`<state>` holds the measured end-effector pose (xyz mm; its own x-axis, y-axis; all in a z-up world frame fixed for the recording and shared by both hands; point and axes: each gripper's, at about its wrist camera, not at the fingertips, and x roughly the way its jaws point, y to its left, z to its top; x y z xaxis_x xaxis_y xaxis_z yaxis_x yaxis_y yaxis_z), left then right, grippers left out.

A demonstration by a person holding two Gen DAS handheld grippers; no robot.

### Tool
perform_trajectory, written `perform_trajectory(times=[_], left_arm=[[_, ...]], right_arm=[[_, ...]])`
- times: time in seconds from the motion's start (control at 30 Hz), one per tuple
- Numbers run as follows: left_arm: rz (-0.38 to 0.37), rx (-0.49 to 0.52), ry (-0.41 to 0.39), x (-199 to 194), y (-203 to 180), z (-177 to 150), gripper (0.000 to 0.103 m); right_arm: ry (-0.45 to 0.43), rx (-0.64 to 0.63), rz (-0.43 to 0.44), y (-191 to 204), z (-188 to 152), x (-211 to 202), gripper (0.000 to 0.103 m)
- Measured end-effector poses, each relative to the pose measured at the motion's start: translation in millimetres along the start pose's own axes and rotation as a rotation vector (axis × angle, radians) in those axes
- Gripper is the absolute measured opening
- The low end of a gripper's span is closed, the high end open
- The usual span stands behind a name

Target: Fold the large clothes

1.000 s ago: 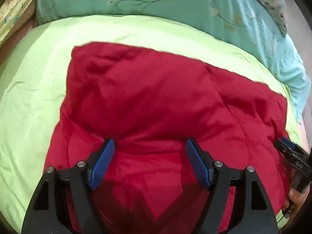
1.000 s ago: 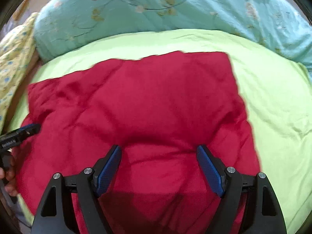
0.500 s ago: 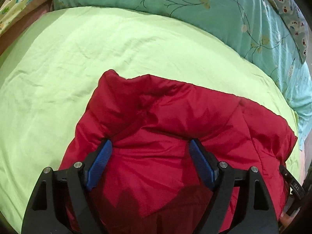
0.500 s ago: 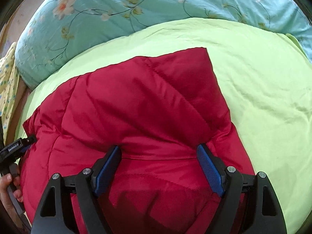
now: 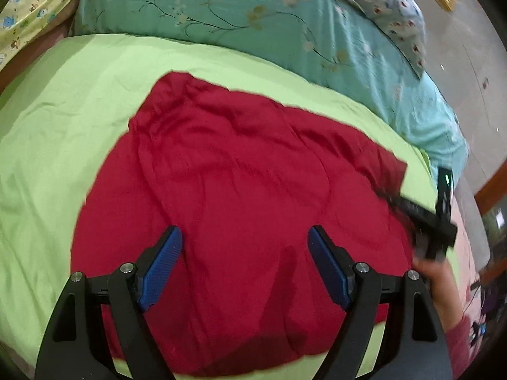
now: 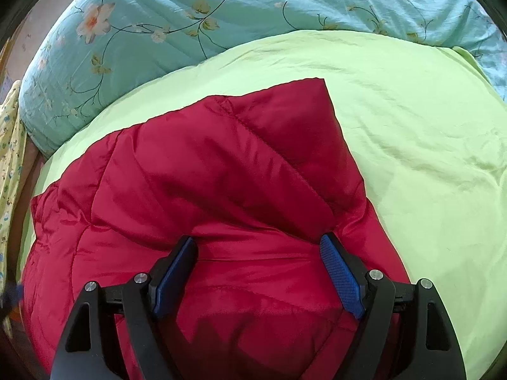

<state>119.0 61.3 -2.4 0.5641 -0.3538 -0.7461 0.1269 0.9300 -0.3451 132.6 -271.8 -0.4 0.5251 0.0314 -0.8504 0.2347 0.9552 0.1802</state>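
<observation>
A red puffy jacket point(image 5: 253, 190) lies folded on the green bed sheet point(image 5: 63, 126). My left gripper point(image 5: 244, 232) hovers above its near half, jaws wide open and holding nothing. In the right wrist view the jacket point(image 6: 206, 174) shows a folded flap on top, its corner pointing to the far right. My right gripper point(image 6: 258, 240) rests low on the jacket with jaws wide; a puffy fold bulges between the blue pads point(image 6: 340, 272) without being pinched. The left wrist view shows the right gripper point(image 5: 421, 218) at the jacket's right edge, held by a hand point(image 5: 434, 272).
A teal floral quilt point(image 5: 253, 25) is heaped along the far side of the bed, also seen as the quilt point(image 6: 190, 15) in the right view. Yellow patterned cloth point(image 5: 31, 6) sits at the far left. Bare green sheet point(image 6: 412, 126) spreads to the right of the jacket. The floor point(image 5: 475, 79) lies beyond the bed's right edge.
The jacket went from spread flat to folded with a flap on top. My left gripper came off the fabric and pulled back and up. The right gripper rolled slightly and stayed on the jacket.
</observation>
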Motion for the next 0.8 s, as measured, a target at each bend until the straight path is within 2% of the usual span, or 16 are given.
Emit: perform_trajectory(times=[0.17,0.33,0.43,0.67,0.77,0.8], left_arm=[[0.022,0.036,0.001,-10.8,-11.1,-17.4,0.083],[0.068,0.086,0.013,-6.9,-23.9,-26.4,0.083],[0.109,0.113,0.016,-0.2,-29.9,-32.2,0.083],[0.169,0.157,0.044,12.7,-35.9,-38.2,0.085],[0.178,0.159,0.05,15.1,-35.2,-39.5,0.088],[0.184,0.166,0.051,16.2,-36.1,-40.4,0.088]], right_arm=[[-0.037,-0.004,0.011,0.9,-6.8,-19.1,0.081],[-0.121,-0.058,0.049,12.7,-33.4,-76.7,0.083],[-0.136,-0.125,0.086,25.4,-56.4,-104.9,0.083],[-0.103,-0.283,0.074,52.3,-99.7,-123.5,0.083],[-0.041,-0.31,0.01,54.3,-105.6,-106.0,0.083],[-0.009,-0.292,0.017,49.7,-105.3,-96.2,0.083]])
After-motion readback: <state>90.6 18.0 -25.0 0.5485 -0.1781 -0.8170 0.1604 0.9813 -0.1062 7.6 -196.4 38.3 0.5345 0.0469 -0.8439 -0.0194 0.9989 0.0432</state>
